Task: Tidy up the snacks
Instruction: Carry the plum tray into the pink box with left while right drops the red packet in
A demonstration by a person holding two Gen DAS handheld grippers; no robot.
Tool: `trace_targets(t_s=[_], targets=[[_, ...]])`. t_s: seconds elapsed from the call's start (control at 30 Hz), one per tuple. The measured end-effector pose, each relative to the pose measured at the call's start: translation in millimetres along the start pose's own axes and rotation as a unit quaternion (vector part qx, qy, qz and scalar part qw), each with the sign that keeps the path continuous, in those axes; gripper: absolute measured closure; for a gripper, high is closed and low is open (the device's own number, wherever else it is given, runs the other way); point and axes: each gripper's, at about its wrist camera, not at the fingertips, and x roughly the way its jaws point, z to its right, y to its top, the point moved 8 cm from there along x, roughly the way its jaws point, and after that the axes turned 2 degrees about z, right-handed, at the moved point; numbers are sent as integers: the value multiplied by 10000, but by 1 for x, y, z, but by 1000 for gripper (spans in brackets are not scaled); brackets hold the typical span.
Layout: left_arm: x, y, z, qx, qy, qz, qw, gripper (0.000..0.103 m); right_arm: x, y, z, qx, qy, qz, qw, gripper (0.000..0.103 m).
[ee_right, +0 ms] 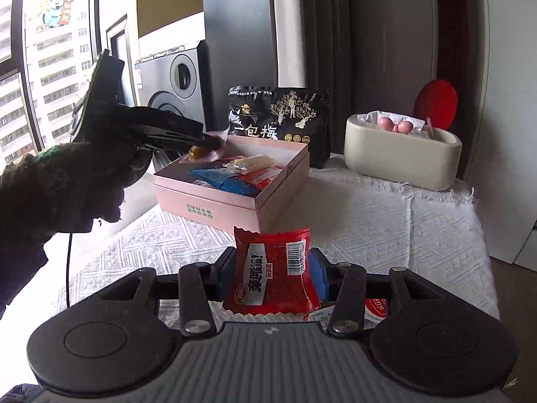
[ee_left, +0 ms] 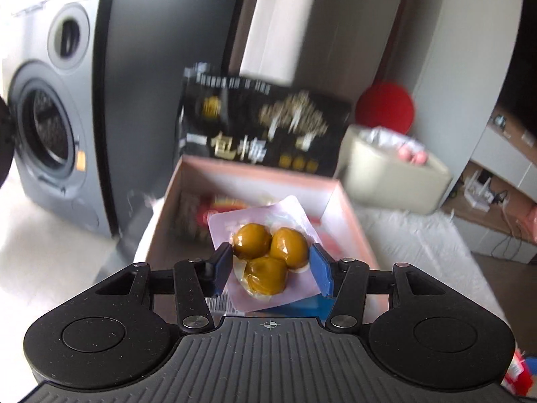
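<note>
My left gripper (ee_left: 271, 262) is shut on a clear pink packet of three yellow-green plums (ee_left: 268, 252) and holds it above the near-left edge of an open pink box (ee_left: 332, 198). In the right wrist view the left gripper (ee_right: 209, 142) hovers with the plum packet (ee_right: 199, 152) over the box's (ee_right: 214, 206) left corner. The box holds several snack packets (ee_right: 235, 174). My right gripper (ee_right: 273, 275) is shut on a red snack packet (ee_right: 272, 272), held above the white tablecloth (ee_right: 386, 245) in front of the box.
A black plum bag (ee_right: 278, 117) stands behind the box. A cream tub (ee_right: 402, 158) with pink items sits at the back right, a red disc behind it. Another red packet (ee_right: 376, 305) lies under my right gripper. A washing machine (ee_left: 43, 127) stands left of the table.
</note>
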Motion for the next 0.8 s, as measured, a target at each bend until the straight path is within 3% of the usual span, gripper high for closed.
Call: trace_targets(t_s=[0.13, 0.27, 0.37, 0.67, 0.73, 0.8], targets=[[1, -8, -10, 32, -26, 352, 9994, 52, 9, 4, 4, 44, -89, -91, 9999, 57], [-23, 7, -38, -750, -181, 1006, 9919, 52, 24, 21, 1, 115, -78, -149, 9998, 57], [-54, 12, -54, -1044, -184, 1382, 9847, 52, 39, 49, -4, 200, 32, -101, 9997, 57], [-111, -46, -28, -1198, -761, 988, 9849, 53, 142, 153, -50, 487, 394, -13, 9980, 57], [-110, -60, -20, -1001, -828, 848, 9879, 53, 166, 169, -61, 512, 568, -35, 9971, 45], [-105, -74, -16, -846, -831, 679, 9906, 53, 182, 175, -66, 563, 661, -252, 9959, 43]])
